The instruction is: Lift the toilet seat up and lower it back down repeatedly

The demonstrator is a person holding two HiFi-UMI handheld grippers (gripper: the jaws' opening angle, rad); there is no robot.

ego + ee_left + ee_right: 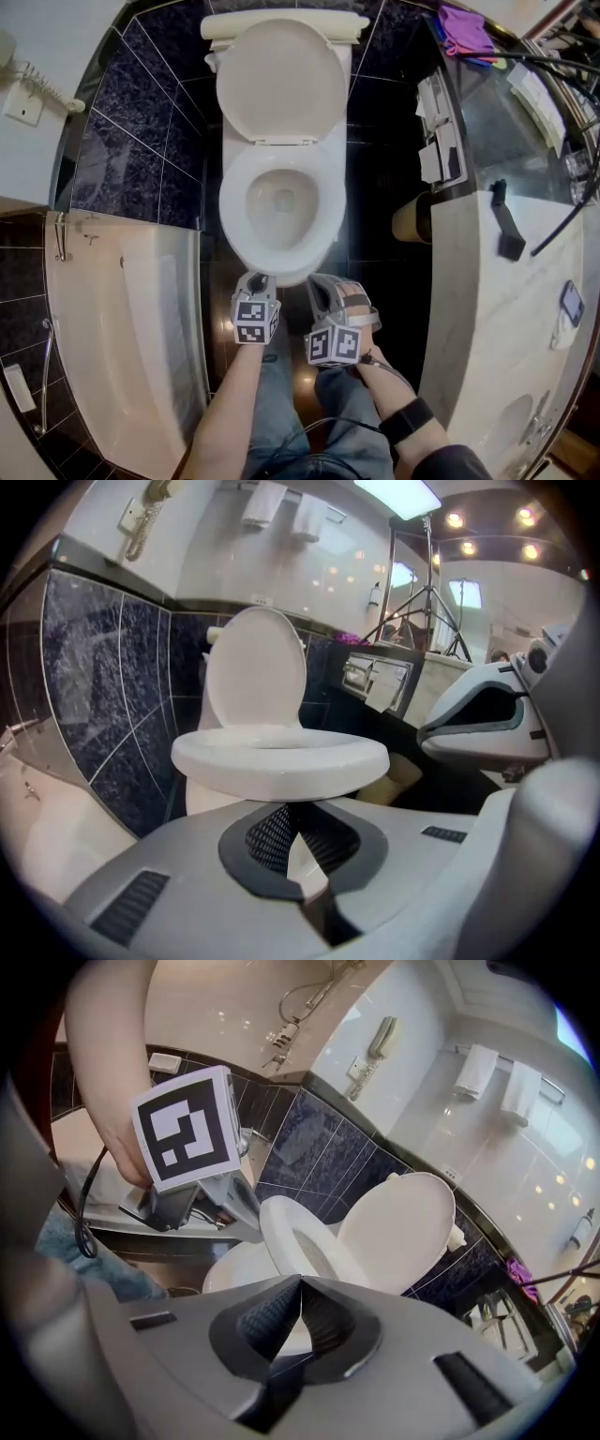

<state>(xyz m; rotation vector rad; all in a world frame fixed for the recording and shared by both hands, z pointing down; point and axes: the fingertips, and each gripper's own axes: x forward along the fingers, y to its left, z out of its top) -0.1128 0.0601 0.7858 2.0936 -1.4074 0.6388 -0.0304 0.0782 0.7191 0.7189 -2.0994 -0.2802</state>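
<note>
The white toilet seat (234, 202) lies flat on the bowl, and its lid (281, 80) stands raised against the tank. Both grippers hover side by side just in front of the bowl's front edge. My left gripper (255, 279) is shut and empty, its tips close under the seat's front rim (281, 761), with the lid (255, 667) behind. My right gripper (321, 283) is also shut with nothing between its pads (300, 1283). In the right gripper view, the left gripper's marker cube (183, 1129) shows beside the seat (291, 1237) and the lid (398, 1232).
A white bathtub (122, 309) runs along the left. A marble vanity counter (525, 309) with a sink and cables stands at the right. A tan bin (412, 220) sits by the counter. A wall phone (28, 94) hangs at the far left. The floor is dark tile.
</note>
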